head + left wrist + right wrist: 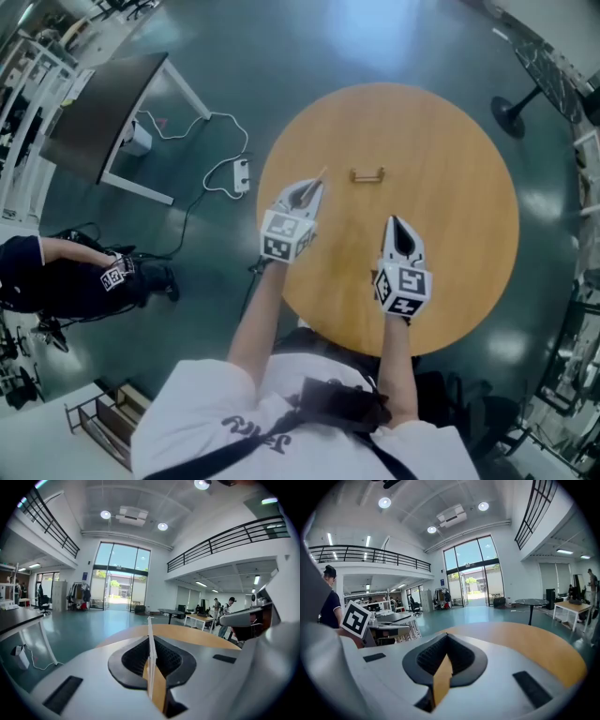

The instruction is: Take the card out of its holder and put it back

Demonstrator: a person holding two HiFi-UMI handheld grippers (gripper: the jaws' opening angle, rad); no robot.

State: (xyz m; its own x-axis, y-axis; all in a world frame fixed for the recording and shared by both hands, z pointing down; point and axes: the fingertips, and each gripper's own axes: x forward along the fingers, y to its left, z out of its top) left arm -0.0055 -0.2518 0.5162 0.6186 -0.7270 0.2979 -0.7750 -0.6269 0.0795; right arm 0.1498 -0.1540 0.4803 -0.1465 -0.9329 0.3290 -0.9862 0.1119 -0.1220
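We see the left gripper (310, 190) closed on the card (150, 654), which stands edge-on between its jaws, out of the holder (367, 174); the right gripper (397, 228) has its jaws together with nothing between them. The holder stands alone on the round table (459, 281), ahead of the left gripper and to its right, and its long axis runs from left to right across the table; we judge that the card must be brought parallel to this axis before it goes down. Both grippers are about equally near to the holder. We find no brand or label that can be read; the print on the white shirt (253, 427) is too small to read.
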